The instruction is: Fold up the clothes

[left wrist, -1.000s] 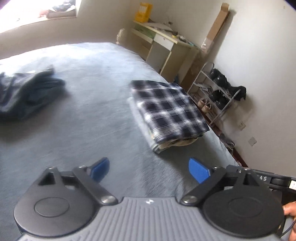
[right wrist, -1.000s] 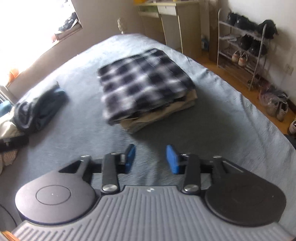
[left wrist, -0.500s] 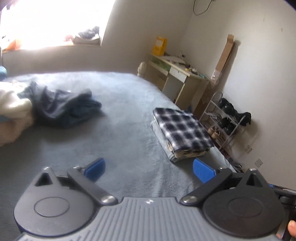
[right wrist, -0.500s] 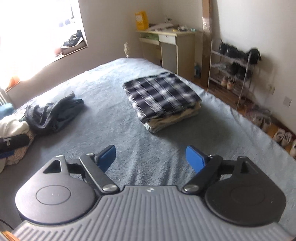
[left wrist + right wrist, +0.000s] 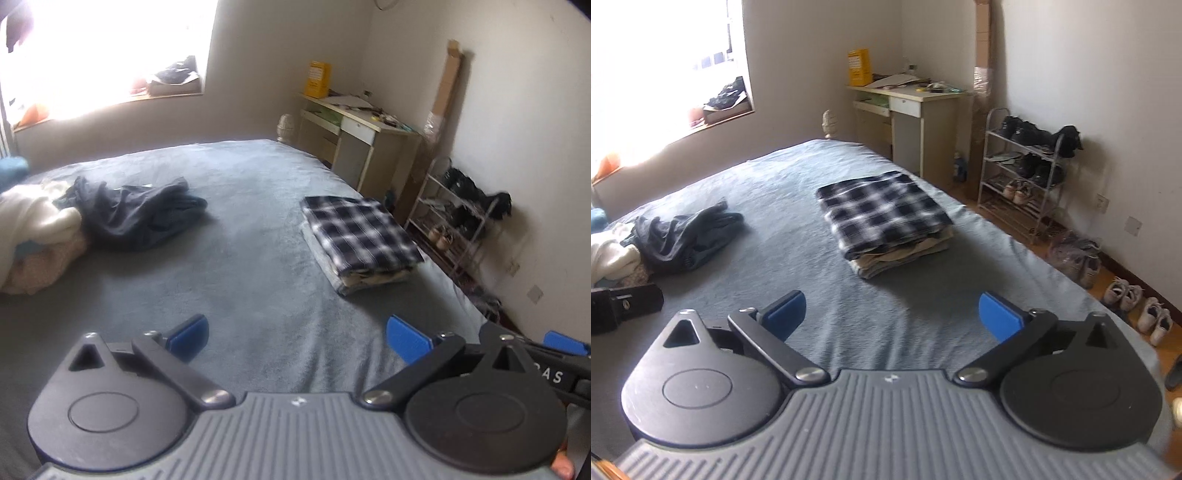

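Left wrist view: the left tongs [image 5: 297,334] hang spread wide over the grey bed [image 5: 240,266], holding nothing. One folded stack [image 5: 360,245] lies at 1 o'clock near the bed's right edge, a plaid shirt [image 5: 356,230] on top, its long axis running from 11 toward 5 o'clock. One dark crumpled garment [image 5: 136,214] sits at 10 o'clock, touching a pale heap of clothes [image 5: 35,236] at 9. A blue fingertip of the right tongs [image 5: 565,342] shows at 3 o'clock.

Right wrist view: the right tongs [image 5: 892,314] are also wide apart and empty. The same single stack [image 5: 890,229] lies at 12 o'clock, long axis tilted 11 to 5. The dark garment [image 5: 683,236] lies at 10 o'clock. One bench [image 5: 908,122] and one shoe rack [image 5: 1023,173] stand against the far wall.
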Demonstrator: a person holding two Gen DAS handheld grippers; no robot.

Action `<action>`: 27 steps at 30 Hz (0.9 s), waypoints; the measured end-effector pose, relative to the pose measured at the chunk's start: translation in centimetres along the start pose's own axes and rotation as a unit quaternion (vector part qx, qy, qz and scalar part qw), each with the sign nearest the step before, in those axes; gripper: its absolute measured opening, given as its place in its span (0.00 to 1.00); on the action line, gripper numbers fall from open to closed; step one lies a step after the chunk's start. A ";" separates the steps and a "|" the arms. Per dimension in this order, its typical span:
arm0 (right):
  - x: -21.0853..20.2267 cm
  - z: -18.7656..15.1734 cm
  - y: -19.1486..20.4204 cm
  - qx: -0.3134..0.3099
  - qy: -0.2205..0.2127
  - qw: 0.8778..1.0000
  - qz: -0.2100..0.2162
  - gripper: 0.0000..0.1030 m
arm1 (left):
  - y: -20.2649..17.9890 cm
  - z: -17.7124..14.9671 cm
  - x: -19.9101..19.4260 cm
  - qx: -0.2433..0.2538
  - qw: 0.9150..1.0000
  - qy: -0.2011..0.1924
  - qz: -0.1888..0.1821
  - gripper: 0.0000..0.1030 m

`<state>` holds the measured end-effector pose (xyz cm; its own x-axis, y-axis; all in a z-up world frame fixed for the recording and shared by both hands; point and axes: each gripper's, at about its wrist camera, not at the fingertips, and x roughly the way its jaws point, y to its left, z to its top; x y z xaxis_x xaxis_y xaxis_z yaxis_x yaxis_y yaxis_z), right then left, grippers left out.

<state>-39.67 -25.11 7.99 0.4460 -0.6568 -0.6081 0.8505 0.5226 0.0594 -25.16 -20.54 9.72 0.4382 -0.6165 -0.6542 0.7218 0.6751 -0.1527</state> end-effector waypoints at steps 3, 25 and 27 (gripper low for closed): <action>-0.4 -0.4 -0.6 -0.001 0.004 1.000 -0.005 0.99 | -1.5 -0.5 -0.4 0.014 1.000 -0.002 0.000 1.00; -0.1 -1.5 -0.3 -0.041 0.039 0.998 -0.019 0.99 | -2.8 -1.3 -1.2 -0.010 0.998 0.019 0.052 1.00; -0.1 -1.6 0.0 -0.044 0.040 0.998 -0.018 0.99 | -2.7 -1.4 -1.4 -0.011 0.998 0.019 0.057 1.00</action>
<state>-40.16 -24.21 6.75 0.3891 -0.6324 -0.6699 0.8360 0.5478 -0.0316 -28.42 -20.92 10.01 0.4959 -0.5196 -0.6958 0.6558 0.7493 -0.0922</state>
